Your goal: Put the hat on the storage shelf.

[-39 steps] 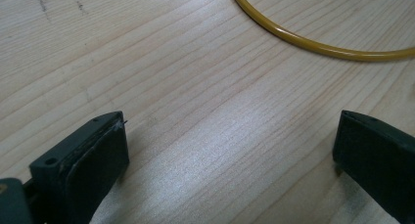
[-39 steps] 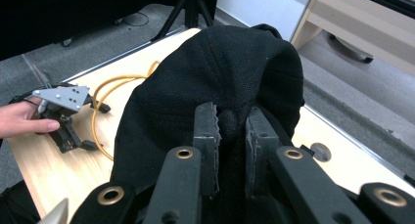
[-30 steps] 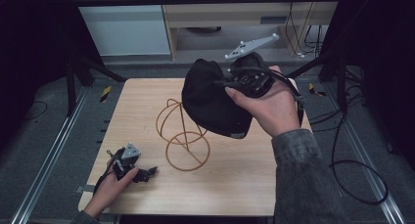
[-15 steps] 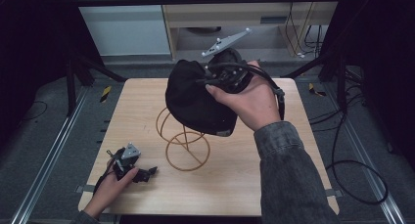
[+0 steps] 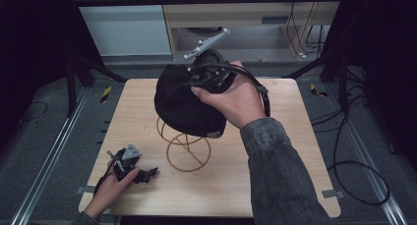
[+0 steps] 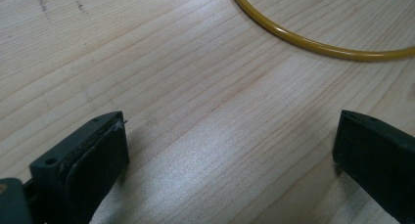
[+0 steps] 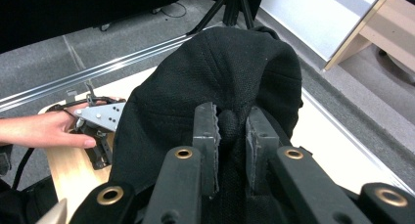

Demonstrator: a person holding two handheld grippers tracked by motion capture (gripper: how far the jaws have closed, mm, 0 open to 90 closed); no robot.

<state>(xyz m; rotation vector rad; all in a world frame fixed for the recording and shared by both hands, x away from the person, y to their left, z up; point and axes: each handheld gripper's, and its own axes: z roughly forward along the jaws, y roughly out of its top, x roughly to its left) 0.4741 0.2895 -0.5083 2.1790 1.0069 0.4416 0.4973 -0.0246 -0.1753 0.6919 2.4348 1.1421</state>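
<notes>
A black cap (image 5: 184, 101) hangs in the air over a yellow wire stand (image 5: 187, 146) at the middle of the wooden table (image 5: 275, 161). My right gripper (image 5: 196, 80) holds it from the right side. In the right gripper view the jaws are shut on a fold of the black cap (image 7: 210, 82), pinched at my right gripper (image 7: 233, 131). My left gripper (image 5: 147, 173) rests on the table near the front left corner, held by a hand. In the left gripper view its jaws stand wide apart over bare wood at my left gripper (image 6: 230, 150), with the stand's yellow ring (image 6: 313, 43) just beyond.
A wooden shelf unit (image 5: 236, 18) stands behind the table. Dark tripod legs (image 5: 88, 68) stand at the back corners. Cables (image 5: 354, 156) trail over the floor on the right. Metal rails (image 5: 44, 171) run along the table's left side.
My right gripper has carried the black cap leftward, so it now hangs over the wire stand. The left gripper has stayed in place.
</notes>
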